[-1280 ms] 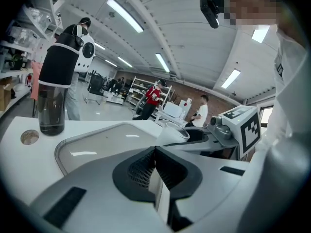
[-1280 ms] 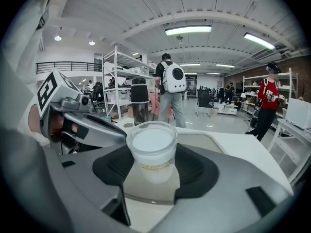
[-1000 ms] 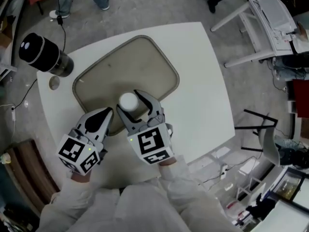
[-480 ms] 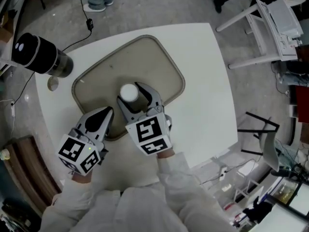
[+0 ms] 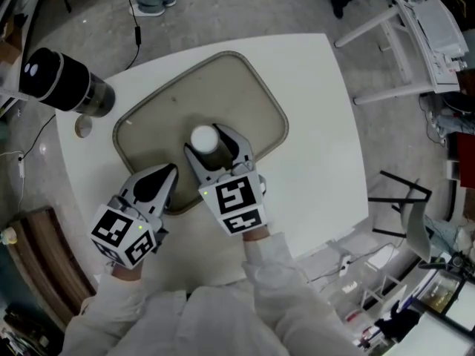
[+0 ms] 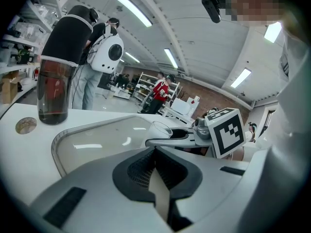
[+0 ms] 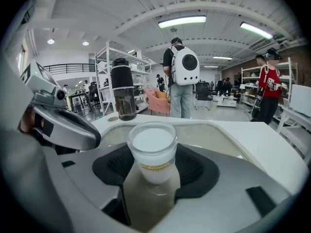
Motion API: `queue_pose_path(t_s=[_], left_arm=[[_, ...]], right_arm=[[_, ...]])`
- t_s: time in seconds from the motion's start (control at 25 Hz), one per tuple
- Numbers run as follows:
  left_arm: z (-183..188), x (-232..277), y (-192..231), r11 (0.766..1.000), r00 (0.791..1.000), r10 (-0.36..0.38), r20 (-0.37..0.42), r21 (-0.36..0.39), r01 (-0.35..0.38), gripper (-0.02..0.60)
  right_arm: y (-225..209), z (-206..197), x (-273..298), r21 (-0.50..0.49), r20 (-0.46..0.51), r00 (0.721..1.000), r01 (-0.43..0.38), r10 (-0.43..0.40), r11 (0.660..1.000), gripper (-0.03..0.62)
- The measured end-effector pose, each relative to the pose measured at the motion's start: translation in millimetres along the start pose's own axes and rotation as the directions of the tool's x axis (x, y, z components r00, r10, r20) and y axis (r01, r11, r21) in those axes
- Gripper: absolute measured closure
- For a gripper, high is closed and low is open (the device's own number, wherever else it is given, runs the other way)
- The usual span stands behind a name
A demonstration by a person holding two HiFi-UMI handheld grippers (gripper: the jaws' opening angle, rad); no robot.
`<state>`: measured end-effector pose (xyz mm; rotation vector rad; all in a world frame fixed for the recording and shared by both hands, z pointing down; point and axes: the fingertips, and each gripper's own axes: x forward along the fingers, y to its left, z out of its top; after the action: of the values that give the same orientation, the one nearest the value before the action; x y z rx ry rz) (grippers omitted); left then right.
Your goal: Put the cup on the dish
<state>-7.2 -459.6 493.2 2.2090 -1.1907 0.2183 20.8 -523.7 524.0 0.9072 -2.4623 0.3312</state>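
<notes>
A white-filled clear cup stands upright between the jaws of my right gripper, which is shut on it. The cup is over the near middle of the beige dish, a rounded tray. Whether its base touches the dish I cannot tell. My left gripper is shut with nothing in it, its tip at the dish's near left rim. In the left gripper view the jaws are closed, with the cup and the right gripper beyond them.
A dark tall bottle stands at the far left of the white table, with a small round disc beside it. White chair frames stand off the table's far right. People stand in the room behind.
My right gripper has carried the cup a little farther from me, deeper over the dish. The left gripper has stayed put.
</notes>
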Motion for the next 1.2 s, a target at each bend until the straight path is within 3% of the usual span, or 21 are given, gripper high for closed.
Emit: queue_pose_path(t_s=[0.28, 0.64, 1.2], left_arm=[[-3.8, -8.1, 0.3, 1.000, 1.000, 0.005, -0.004, -0.001, -0.005, 0.574], [-7.1, -23.7, -11.4, 0.999, 0.999, -0.019, -0.030, 0.025, 0.020, 0.574], [-6.1, -73.7, -43.7, 0.992, 0.997, -0.075, -0.017, 0.102, 0.076, 0.574]], right_arm=[[0.4, 0.2, -0.5, 0.004, 0.013, 0.999, 0.029, -0.029, 1.000, 0.333], [3.7, 7.6, -12.6, 0.100, 0.097, 0.993, 0.056, -0.066, 0.993, 0.318], [26.1, 17.0, -83.9, 0.133, 0.168, 0.960, 0.203, -0.224, 0.970, 0.315]])
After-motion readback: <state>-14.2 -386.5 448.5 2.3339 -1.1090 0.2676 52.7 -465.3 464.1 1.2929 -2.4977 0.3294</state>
